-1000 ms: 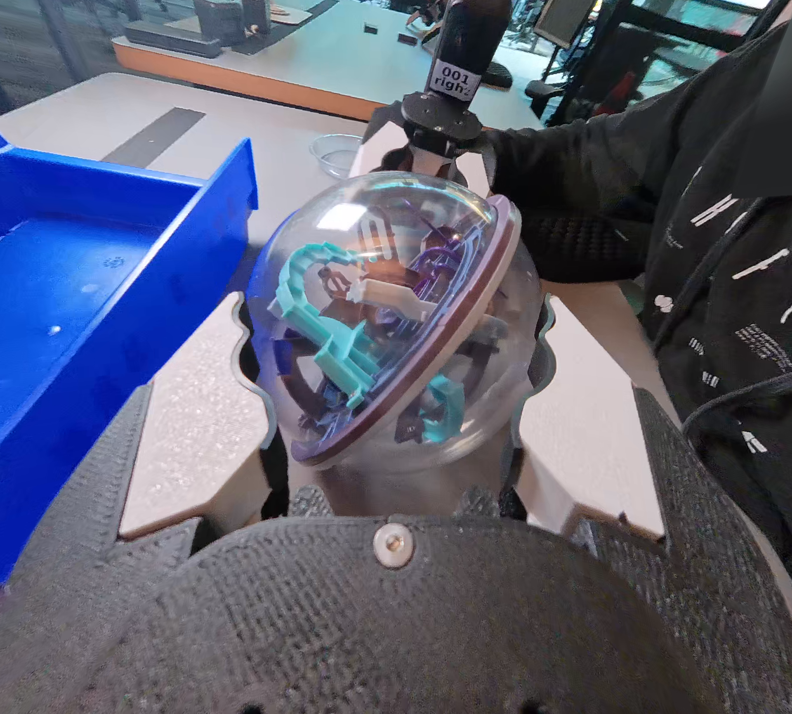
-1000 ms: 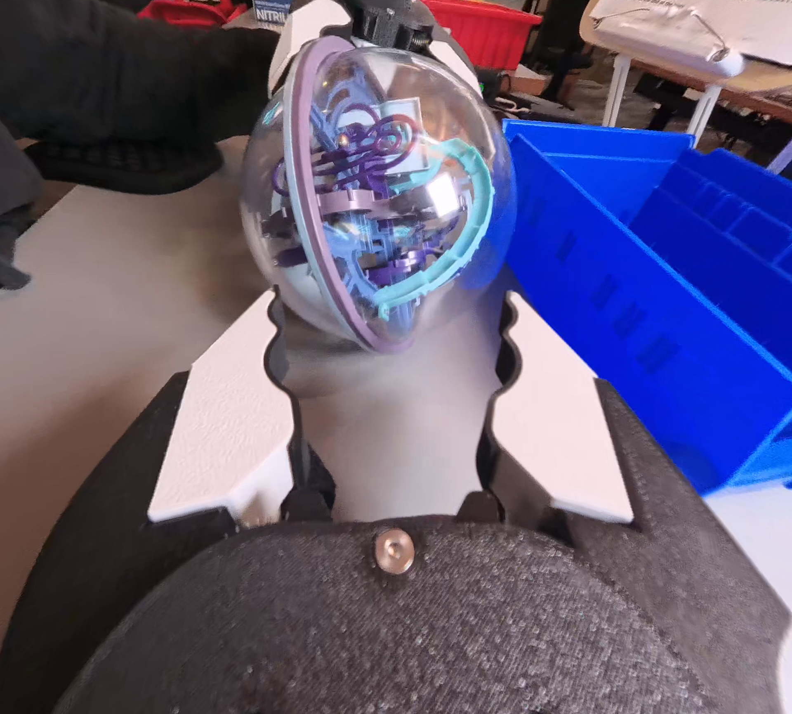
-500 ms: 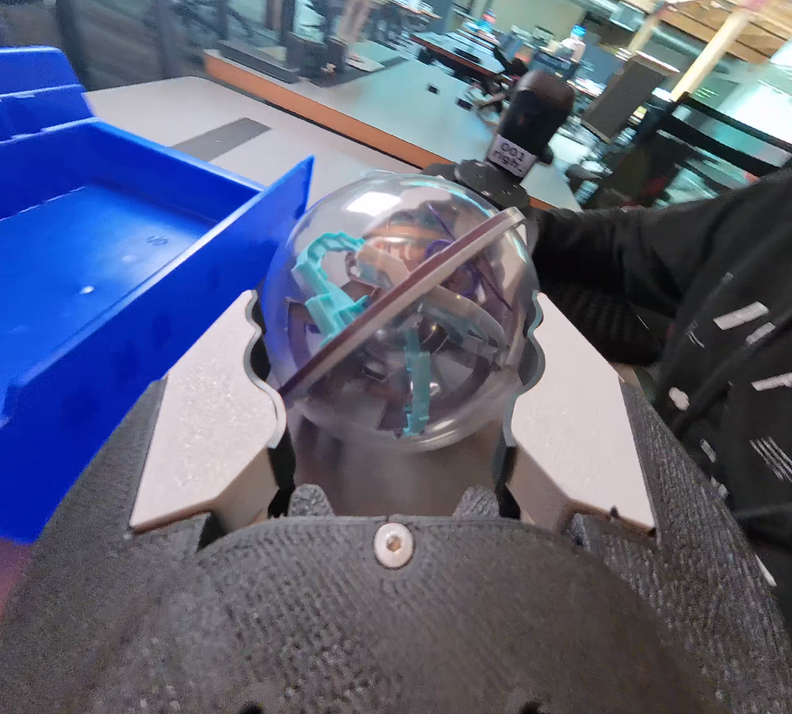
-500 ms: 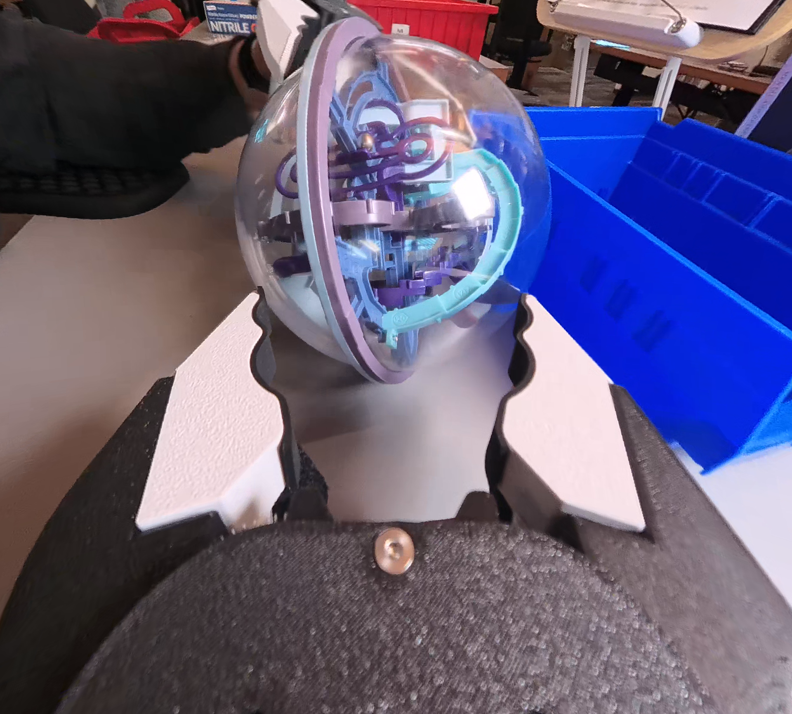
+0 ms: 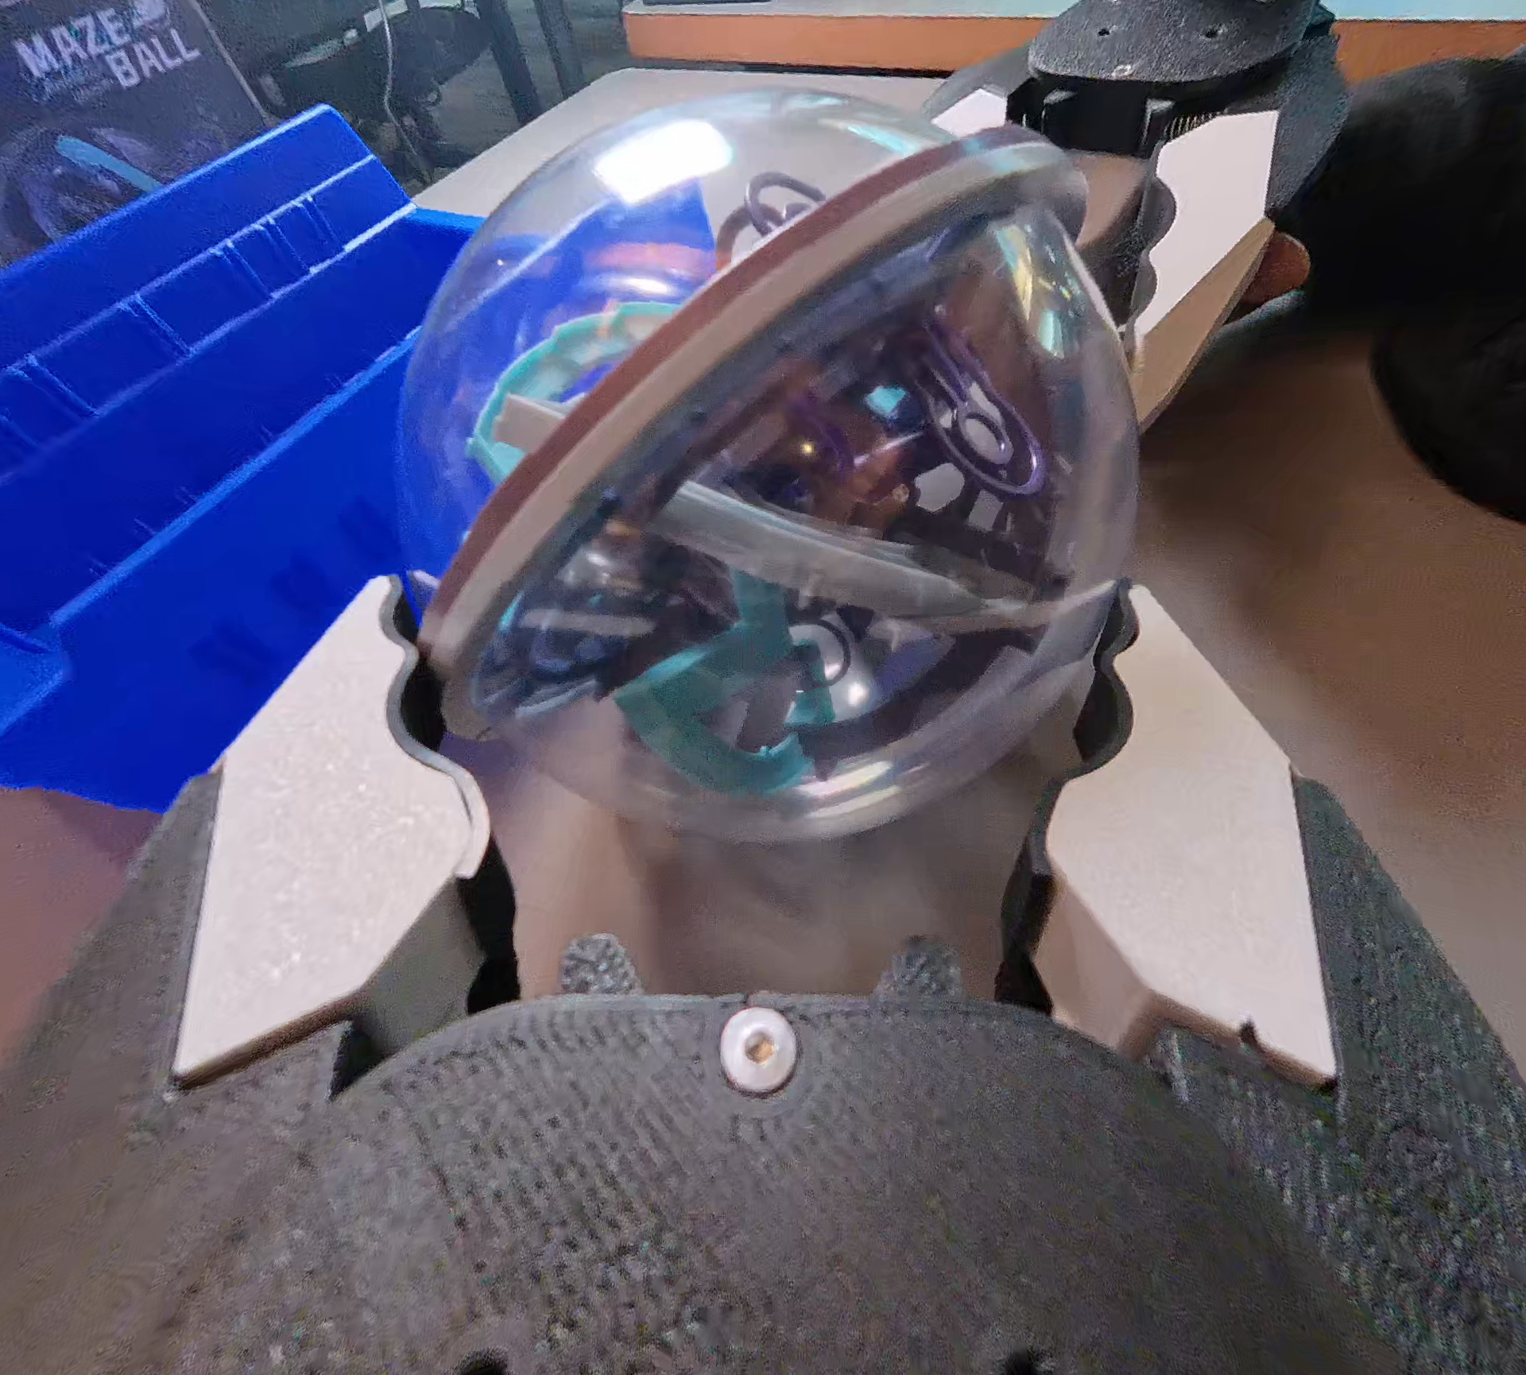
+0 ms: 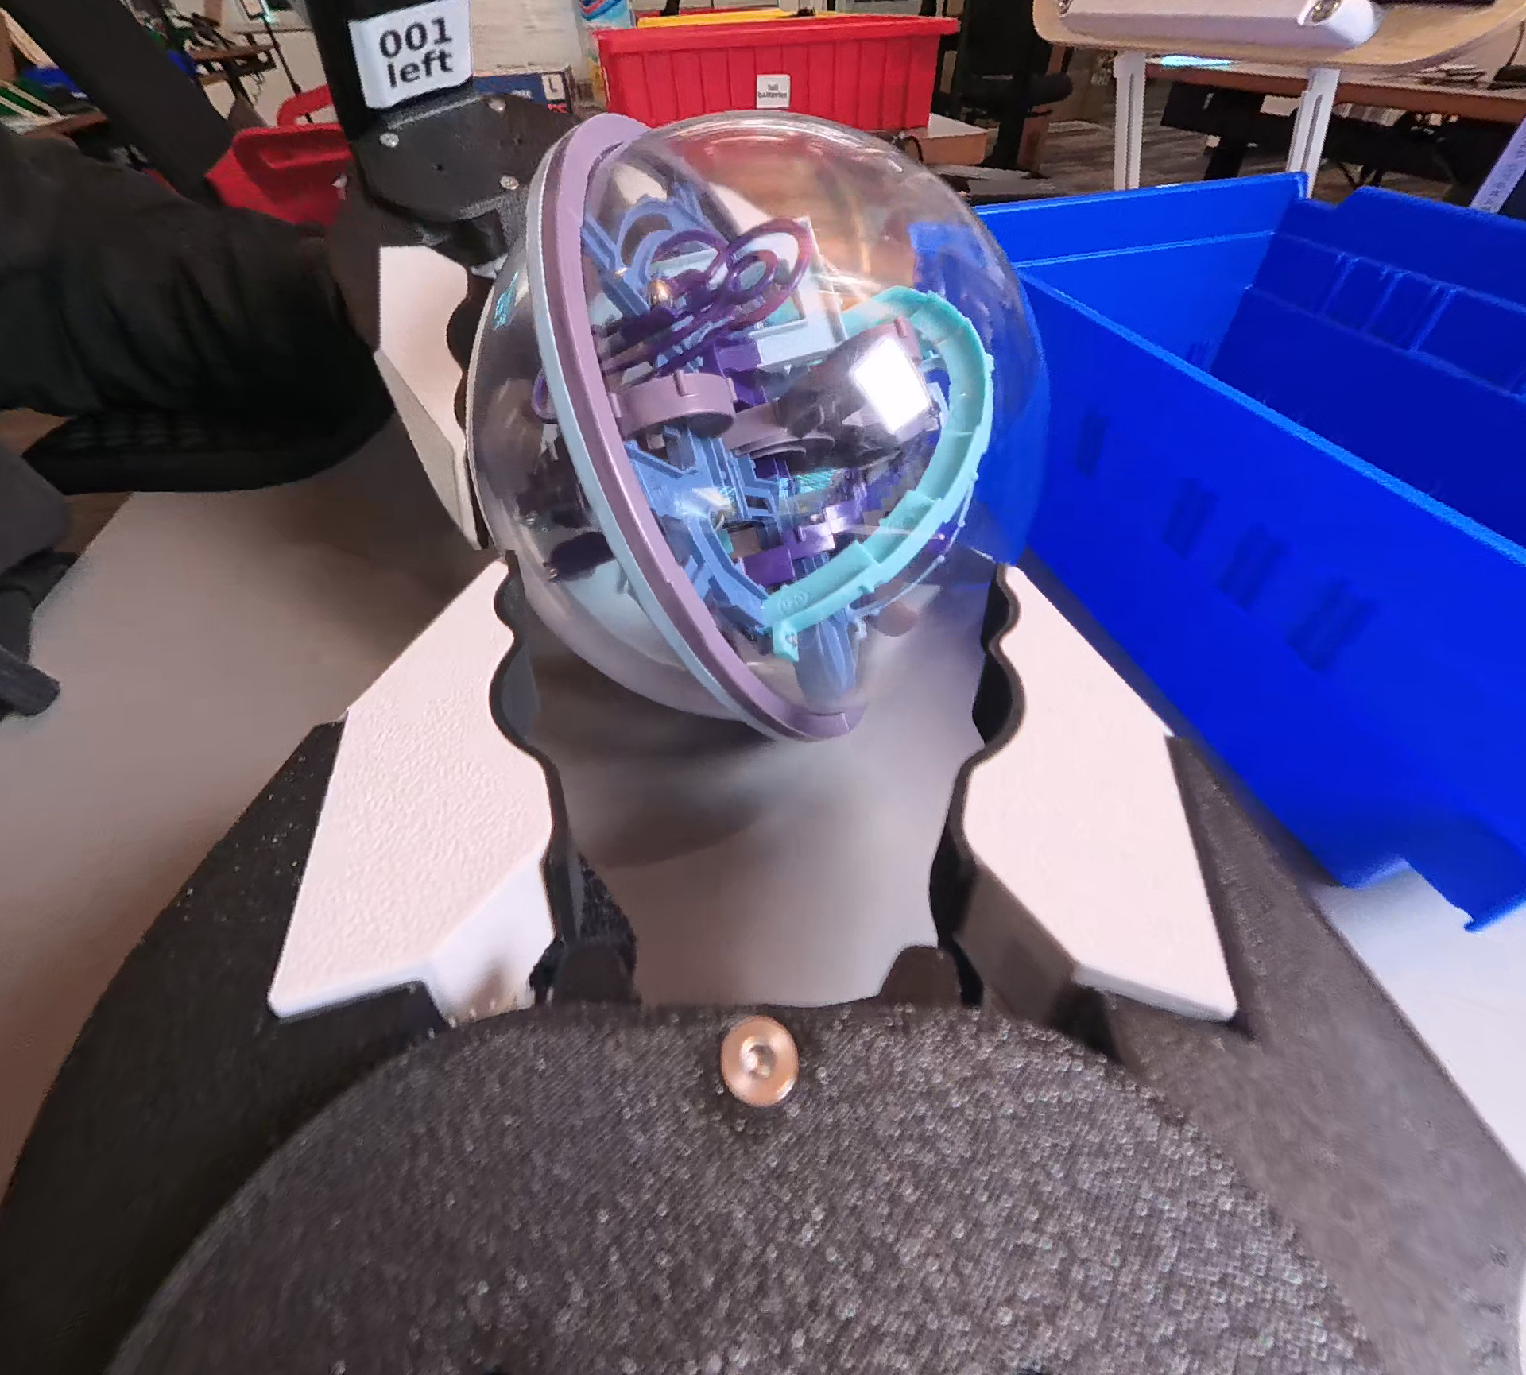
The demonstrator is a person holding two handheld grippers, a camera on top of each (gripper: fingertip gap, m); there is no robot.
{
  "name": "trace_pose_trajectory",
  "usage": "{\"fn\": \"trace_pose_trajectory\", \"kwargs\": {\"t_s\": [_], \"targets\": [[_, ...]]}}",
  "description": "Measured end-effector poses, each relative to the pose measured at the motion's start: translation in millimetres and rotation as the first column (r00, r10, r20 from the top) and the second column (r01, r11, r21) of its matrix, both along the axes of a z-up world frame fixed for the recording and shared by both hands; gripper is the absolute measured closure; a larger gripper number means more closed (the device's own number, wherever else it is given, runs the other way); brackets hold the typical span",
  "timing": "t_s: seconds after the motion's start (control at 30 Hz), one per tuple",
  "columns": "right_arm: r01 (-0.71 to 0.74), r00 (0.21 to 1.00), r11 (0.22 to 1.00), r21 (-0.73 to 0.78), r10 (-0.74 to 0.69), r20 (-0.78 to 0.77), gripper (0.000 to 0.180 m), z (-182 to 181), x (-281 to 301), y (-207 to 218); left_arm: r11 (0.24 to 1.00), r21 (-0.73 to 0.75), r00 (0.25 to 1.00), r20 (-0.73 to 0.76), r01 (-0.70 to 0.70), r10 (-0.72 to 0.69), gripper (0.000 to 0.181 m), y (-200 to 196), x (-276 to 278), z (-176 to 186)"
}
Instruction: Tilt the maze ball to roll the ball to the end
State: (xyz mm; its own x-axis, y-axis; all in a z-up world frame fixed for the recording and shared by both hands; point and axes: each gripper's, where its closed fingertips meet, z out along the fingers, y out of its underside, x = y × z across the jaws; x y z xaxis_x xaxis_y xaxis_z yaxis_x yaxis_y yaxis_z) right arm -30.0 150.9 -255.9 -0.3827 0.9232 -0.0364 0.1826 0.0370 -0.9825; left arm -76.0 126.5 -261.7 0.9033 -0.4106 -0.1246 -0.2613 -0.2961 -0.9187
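The maze ball [image 5: 768, 460] fills the centre of the left wrist view, a clear sphere with teal, purple and grey tracks inside and a pale seam ring running on a slant from lower left to upper right. It sits between the two white fingers of the left hand-held gripper [image 5: 760, 642], whose wavy inner edges press against its lower sides — the fingers are spread wide yet clamped on the sphere. At the upper right of that frame the right hand-held gripper [image 5: 1156, 212] meets the far side of the ball, a dark-sleeved hand [image 5: 1420, 311] behind it. In the right wrist view the maze ball [image 6: 751, 419] again takes the centre, its purple seam ring tilted from upper left to lower right, and a small metal ball [image 6: 661, 292] rests on a purple track in its upper part. The right hand-held gripper's [image 6: 755, 642] white fingers flank the sphere's lower half; whether they actually touch it I cannot tell, though they stand wide apart. The left hand-held gripper [image 6: 462, 344] shows at the upper left there, behind the ball. A blue bin [image 6: 1288, 510] stands just beside the sphere on the pale surface [image 6: 206, 658] — right of frame here, left of frame [image 5: 190, 476] in the other view.
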Motion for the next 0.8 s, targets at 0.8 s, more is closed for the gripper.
{"fn": "trace_pose_trajectory", "kwargs": {"t_s": [0.8], "targets": [[0.002,1.000,1.000,0.032,-0.002,0.018,0.095,-3.6,12.9,-3.3,0.928,-0.271,0.915,0.376,0.257,-0.144,0.032,-7.4,-0.2,13.8]]}}
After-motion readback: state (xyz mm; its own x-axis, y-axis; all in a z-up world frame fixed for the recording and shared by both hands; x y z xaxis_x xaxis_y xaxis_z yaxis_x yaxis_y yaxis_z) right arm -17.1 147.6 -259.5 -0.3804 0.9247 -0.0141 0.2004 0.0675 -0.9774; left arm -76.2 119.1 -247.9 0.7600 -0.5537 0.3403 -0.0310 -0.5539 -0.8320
